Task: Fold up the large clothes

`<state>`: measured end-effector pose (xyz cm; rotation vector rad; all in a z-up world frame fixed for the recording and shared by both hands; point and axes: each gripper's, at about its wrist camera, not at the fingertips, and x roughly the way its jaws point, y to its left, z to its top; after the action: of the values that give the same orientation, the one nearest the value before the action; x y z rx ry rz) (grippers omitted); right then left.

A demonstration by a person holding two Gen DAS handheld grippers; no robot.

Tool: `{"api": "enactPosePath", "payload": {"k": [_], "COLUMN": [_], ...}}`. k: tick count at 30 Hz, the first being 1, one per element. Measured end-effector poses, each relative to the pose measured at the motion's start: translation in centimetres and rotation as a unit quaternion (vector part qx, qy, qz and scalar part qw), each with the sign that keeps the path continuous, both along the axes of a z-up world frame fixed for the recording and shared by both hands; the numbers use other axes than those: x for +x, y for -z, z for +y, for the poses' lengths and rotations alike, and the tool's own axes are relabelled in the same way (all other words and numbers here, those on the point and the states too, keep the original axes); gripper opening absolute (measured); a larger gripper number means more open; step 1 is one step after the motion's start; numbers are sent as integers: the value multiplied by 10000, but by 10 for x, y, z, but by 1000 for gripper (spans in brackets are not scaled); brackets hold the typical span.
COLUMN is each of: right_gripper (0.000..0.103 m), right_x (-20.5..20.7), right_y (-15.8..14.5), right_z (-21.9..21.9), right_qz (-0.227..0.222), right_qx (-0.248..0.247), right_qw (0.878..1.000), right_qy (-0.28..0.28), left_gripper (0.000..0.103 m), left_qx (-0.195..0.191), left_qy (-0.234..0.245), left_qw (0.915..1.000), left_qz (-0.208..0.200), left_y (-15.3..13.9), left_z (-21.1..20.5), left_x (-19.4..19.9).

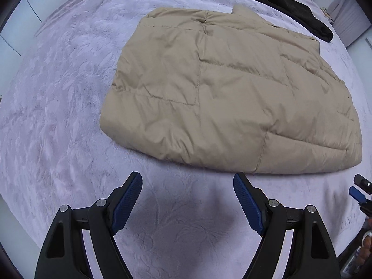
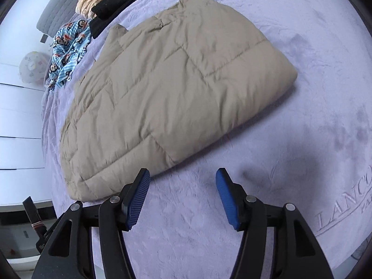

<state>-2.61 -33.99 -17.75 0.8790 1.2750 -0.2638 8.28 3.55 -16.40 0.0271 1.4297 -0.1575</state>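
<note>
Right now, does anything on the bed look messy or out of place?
The tan jacket is folded, but a collar corner pokes out at its far edge. Behind it, black and patterned clothes lie in a loose heap.

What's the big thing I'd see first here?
A puffy tan jacket, folded flat, fills the middle of the purple blanket. Both grippers, left and right, hang open just short of it. Black clothes and a monkey-print cloth lie behind.
</note>
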Motion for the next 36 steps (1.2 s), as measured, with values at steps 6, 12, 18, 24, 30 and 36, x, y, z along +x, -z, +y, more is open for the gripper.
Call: {"api": "enactPosePath", "payload": {"k": [6,12,18,24,30,36], "right_gripper": [63,81,91,103,103,103], "right_x": [-14,-22,-23,-27,-25,-27], "right_y": [11,16,24,27,41,49], "right_z": [4,7,7,3,-1,-9], "right_qz": [196,207,20,-269,-67,-117], "right_qx": [278,442,752,1006,1338,1560], "right_qw": [9993,9983,9961,9913,9880,9834], "right_qy": [179,317,454,800,769,918], "left_gripper": [102,102,102,102,102,102], "left_qx": [-35,158,164,258,250,-641], "left_qy": [83,164,70,20,-93,-388], "left_qw": [9999,9997,9997,9996,9995,9963], "left_qz": [78,45,153,150,171,423], "left_y": [-3,0,6,8,21,34], "left_z": [-9,-14,-12,-5,11,29], "left_x": [-20,-28,-27,-23,-12,1]}}
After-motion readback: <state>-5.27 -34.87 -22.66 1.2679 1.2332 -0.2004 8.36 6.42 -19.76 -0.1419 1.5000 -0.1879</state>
